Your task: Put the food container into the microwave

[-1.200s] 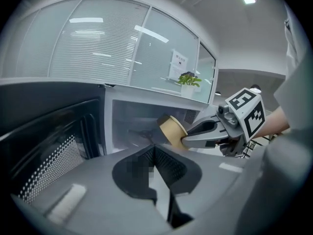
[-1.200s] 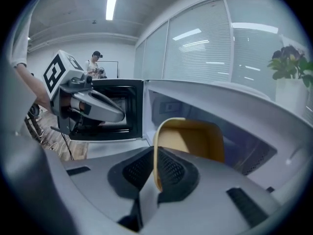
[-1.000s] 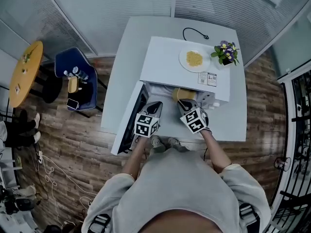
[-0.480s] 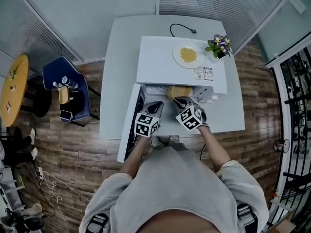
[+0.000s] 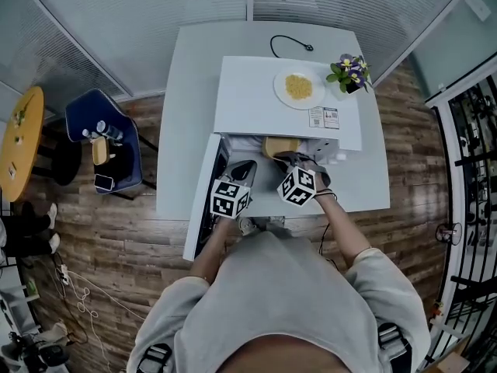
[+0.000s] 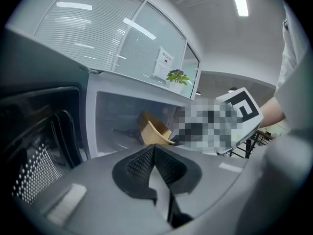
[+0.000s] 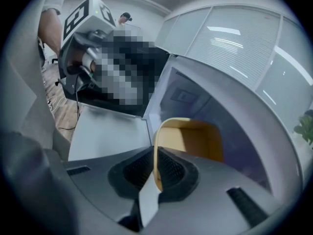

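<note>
A white microwave (image 5: 264,99) stands on the white table with its door (image 5: 203,200) swung open to the left. The yellow food container (image 5: 281,147) sits half inside the microwave's opening. My right gripper (image 5: 289,160) is shut on the container's near rim (image 7: 155,148), and the container (image 7: 193,138) reaches into the cavity. Inside the cavity the container (image 6: 152,129) also shows in the left gripper view. My left gripper (image 5: 242,169) hangs in front of the opening beside the door, its jaws shut with nothing between them (image 6: 154,153).
On top of the microwave sit a plate of yellow food (image 5: 298,88) and a potted plant (image 5: 349,73). A black cable (image 5: 289,44) lies on the table behind. A blue chair with bottles (image 5: 102,138) stands at the left, beside a yellow round table (image 5: 19,134).
My right gripper has carried the container forward, deeper into the microwave's opening. The left gripper has stayed by the door.
</note>
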Tool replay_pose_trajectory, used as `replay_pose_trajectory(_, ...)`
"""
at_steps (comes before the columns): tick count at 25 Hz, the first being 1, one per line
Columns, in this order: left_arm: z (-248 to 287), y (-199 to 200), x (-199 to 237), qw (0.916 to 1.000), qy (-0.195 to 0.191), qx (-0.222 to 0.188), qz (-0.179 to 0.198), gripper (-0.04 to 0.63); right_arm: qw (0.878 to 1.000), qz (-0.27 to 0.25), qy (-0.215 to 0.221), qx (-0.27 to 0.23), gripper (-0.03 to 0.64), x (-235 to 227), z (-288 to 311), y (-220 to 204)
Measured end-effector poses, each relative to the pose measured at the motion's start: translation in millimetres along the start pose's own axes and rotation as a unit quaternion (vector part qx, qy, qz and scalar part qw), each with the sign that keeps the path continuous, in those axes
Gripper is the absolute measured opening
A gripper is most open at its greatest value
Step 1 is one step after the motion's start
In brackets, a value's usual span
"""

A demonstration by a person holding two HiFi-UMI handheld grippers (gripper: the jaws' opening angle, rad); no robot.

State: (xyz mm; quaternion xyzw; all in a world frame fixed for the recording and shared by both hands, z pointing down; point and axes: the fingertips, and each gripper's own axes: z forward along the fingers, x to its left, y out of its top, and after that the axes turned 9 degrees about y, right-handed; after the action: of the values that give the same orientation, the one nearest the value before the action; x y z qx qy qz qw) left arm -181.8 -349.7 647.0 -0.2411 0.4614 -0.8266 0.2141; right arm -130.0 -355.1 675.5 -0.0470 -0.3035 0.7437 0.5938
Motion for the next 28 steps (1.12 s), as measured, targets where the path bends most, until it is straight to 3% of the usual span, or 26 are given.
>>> replay_pose_trajectory(12, 8, 5, -2, 0.9998, 0.017, -0.004, -0.004, 0.011, 0.990, -0.124, 0.026, 0.062, 0.028, -5, 15, -16)
replay_pose_trajectory(28, 8, 4, -1, 0.9996, 0.027, 0.000, -0.004, 0.011, 0.988, -0.134, 0.007, 0.078, 0.028, -34, 35, -17)
